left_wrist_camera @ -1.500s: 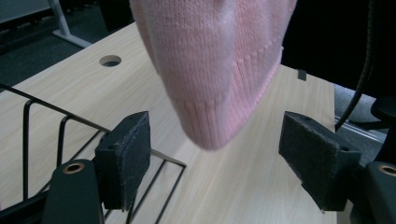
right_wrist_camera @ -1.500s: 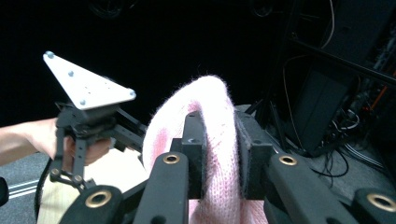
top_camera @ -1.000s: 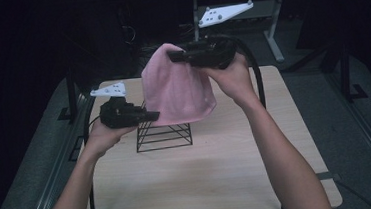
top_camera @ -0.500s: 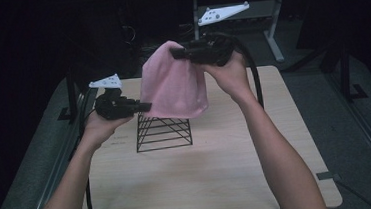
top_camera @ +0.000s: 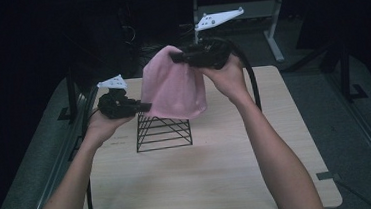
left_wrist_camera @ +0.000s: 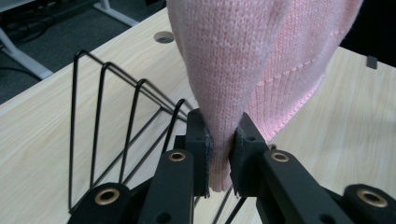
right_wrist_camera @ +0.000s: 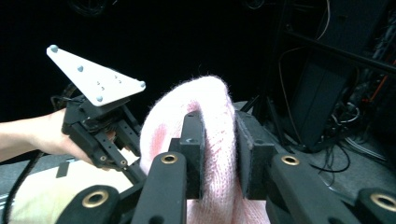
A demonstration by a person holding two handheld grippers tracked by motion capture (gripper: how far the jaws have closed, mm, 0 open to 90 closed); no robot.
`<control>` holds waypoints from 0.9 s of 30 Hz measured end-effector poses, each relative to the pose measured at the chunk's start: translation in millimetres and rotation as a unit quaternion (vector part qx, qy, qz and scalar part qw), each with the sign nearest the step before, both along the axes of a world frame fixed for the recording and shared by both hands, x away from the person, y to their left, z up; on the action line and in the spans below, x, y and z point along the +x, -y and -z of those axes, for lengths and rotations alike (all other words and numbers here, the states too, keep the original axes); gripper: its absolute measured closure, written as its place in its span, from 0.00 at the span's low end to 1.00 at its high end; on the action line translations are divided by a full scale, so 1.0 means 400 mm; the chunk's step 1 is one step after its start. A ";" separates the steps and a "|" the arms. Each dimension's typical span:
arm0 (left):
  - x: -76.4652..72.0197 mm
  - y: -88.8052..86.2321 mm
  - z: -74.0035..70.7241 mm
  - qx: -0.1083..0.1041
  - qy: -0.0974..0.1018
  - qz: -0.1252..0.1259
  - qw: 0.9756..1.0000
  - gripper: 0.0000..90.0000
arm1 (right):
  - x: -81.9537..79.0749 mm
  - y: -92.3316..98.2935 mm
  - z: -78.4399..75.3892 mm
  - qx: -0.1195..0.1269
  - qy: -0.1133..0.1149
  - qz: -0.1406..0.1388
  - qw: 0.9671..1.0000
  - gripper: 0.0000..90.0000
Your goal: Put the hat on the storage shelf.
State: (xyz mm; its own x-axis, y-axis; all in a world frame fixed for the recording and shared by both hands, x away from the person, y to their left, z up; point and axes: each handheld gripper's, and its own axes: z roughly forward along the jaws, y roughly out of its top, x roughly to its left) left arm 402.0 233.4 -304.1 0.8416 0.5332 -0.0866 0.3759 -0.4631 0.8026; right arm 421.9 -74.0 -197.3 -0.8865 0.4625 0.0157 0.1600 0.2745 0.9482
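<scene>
One plain pink hat (top_camera: 173, 89) — unlabelled

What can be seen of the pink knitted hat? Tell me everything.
The pink knitted hat is soft, fine-ribbed wool by its look, with a stitched band line near its rim. It hangs in the air, crown up, above the black wire rack on the wooden table. The right claw is shut on its top; the left claw is shut on a fold at its lower left edge. Whether its hem touches the rack I cannot tell.
</scene>
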 end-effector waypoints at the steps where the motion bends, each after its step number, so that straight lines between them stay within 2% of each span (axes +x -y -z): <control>1: -0.002 -0.002 0.001 0.003 0.000 0.000 1.000 0.88 | -0.001 -0.002 0.002 -0.001 -0.002 -0.002 1.000 0.82; 13: -0.021 -0.022 0.009 0.049 0.001 -0.004 0.999 0.89 | -0.012 -0.035 0.027 -0.009 -0.006 -0.023 1.000 0.82; 19: -0.026 -0.040 0.027 0.050 -0.005 -0.013 0.999 0.90 | -0.011 -0.049 0.039 -0.018 -0.013 -0.032 0.999 0.82; 27: -0.031 -0.069 0.047 0.065 -0.011 -0.020 0.998 0.91 | -0.011 -0.077 0.064 -0.031 -0.022 -0.043 0.998 0.82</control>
State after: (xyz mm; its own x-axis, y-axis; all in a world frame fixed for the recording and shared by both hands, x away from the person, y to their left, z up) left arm 389.4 260.9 -323.1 0.8177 0.5747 -0.0335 0.4139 -0.5465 0.7280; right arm 417.4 -43.4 -222.9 -0.9219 0.3863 0.0301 0.1751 0.3461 0.9217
